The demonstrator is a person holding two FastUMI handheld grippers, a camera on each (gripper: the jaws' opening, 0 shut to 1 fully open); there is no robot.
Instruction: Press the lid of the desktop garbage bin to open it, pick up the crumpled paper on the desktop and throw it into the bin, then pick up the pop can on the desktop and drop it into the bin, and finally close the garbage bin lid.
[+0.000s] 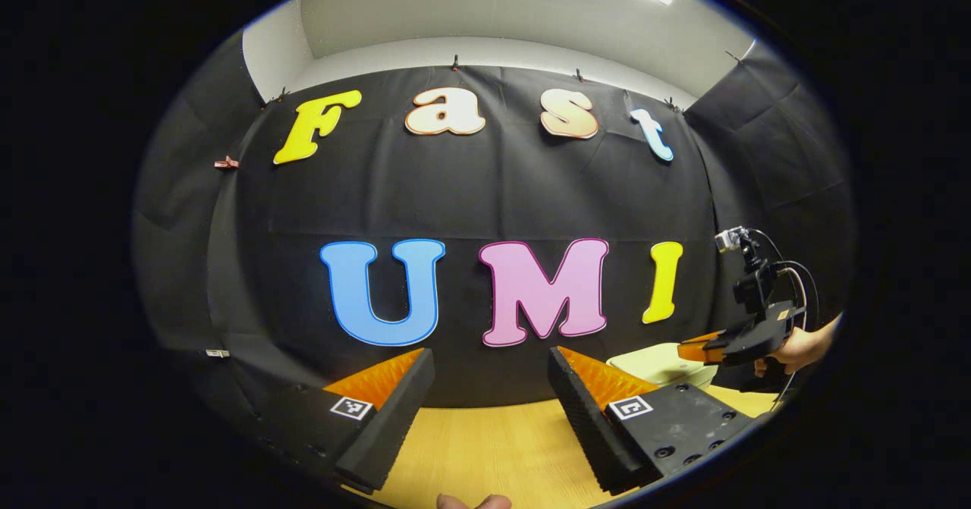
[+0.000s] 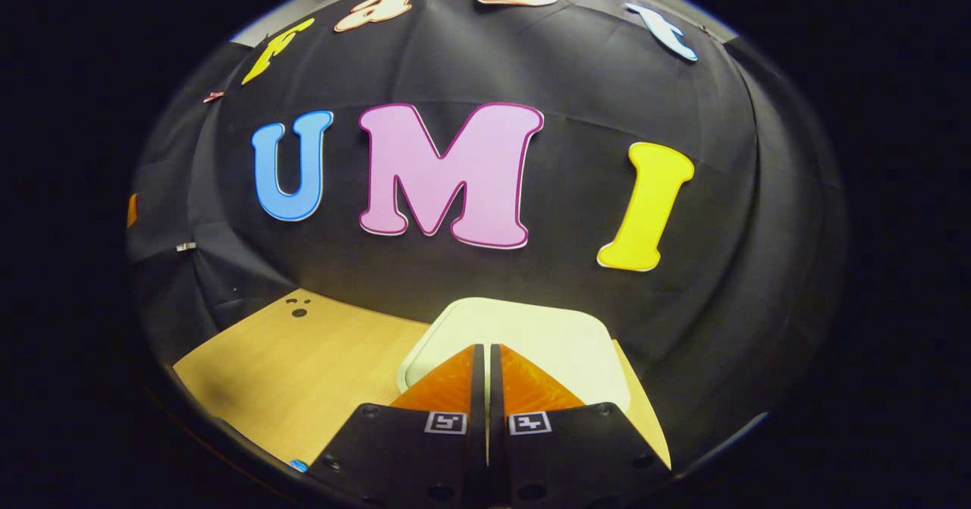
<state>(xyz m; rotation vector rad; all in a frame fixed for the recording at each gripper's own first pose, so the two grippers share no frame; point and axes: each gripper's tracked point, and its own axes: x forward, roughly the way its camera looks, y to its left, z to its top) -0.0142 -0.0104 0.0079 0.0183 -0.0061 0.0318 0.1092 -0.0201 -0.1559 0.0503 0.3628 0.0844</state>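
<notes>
With its fingers pressed together around nothing, the right gripper point(image 2: 485, 357) hangs over the cream plastic bin's flat lid point(image 2: 531, 327), seemingly to push it open. The left gripper point(image 1: 489, 376) waits spread wide above the pale wooden desktop point(image 1: 493, 448); its view catches the holding hand point(image 1: 796, 350).

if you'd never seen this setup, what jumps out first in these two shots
In the right gripper view, the right gripper hangs shut, fingers together, right over the pale lid of the garbage bin on the wooden desktop. In the left gripper view, the left gripper is spread wide open above bare desktop.
</notes>
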